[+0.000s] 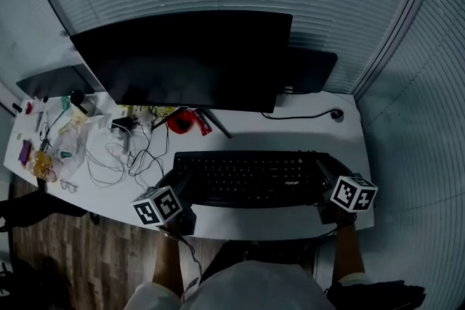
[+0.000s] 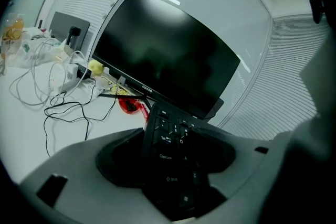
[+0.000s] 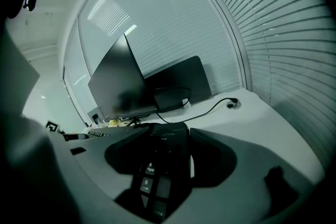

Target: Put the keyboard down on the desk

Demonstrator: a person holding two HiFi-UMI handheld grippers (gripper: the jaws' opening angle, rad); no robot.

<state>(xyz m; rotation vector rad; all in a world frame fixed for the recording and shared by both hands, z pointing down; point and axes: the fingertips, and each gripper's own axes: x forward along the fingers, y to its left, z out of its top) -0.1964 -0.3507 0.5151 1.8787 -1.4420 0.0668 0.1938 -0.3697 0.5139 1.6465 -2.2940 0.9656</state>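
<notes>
Keyboard [image 1: 247,178]: level over desk [image 1: 305,134], gripped at both ends, likely to land flat.
Left gripper [image 2: 170,165]: fingers [image 2: 118,157] pinch the Caps Lock end between them.
Right gripper [image 3: 163,165]: fingers [image 3: 223,160] pinch the numpad end.

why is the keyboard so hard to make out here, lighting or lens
Mostly lighting. Head view: dim and bluish, so the black keyboard loses key detail against the brighter white desk. Left gripper view: fisheye curves the blinds, and the corners go black. Right gripper view: same distortion, with the keys in deep shadow.
</notes>
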